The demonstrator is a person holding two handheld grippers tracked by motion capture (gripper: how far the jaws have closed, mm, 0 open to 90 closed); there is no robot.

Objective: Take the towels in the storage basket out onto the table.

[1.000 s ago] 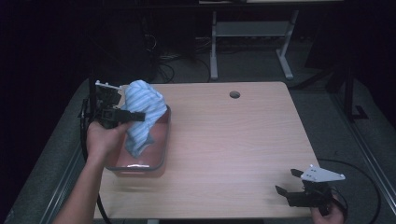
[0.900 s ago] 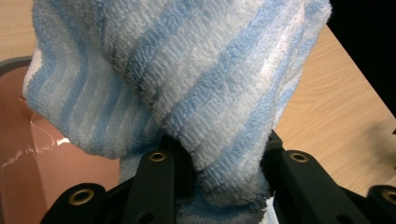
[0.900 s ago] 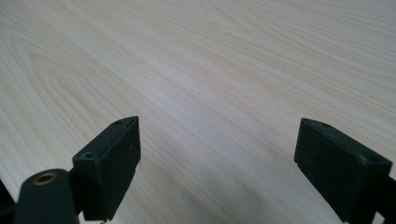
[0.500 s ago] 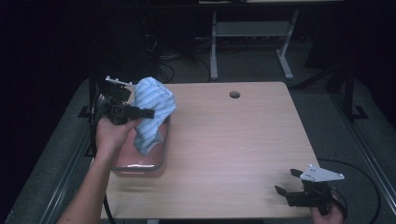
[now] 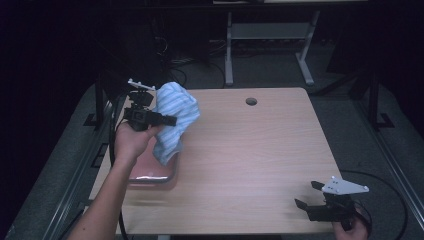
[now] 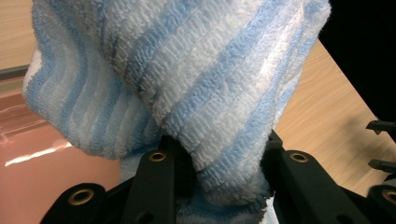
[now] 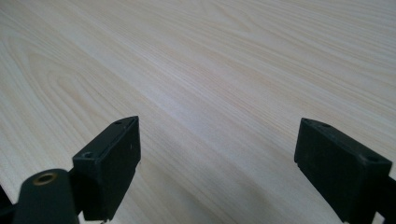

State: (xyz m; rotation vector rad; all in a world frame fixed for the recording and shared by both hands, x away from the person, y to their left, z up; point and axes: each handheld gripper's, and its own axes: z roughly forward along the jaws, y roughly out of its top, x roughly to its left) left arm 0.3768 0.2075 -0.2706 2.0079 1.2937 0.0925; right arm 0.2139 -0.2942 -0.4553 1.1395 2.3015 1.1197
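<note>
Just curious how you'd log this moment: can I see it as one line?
left gripper: shut on striped towel, lifted above pink tray | right gripper: open, idle | table

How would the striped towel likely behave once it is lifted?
Likely floppy: the towel droops in folds below the left tool. Probably light, since one pinch holds it up. Its looped terry looks grippy, so it is unlikely to slip.
</note>
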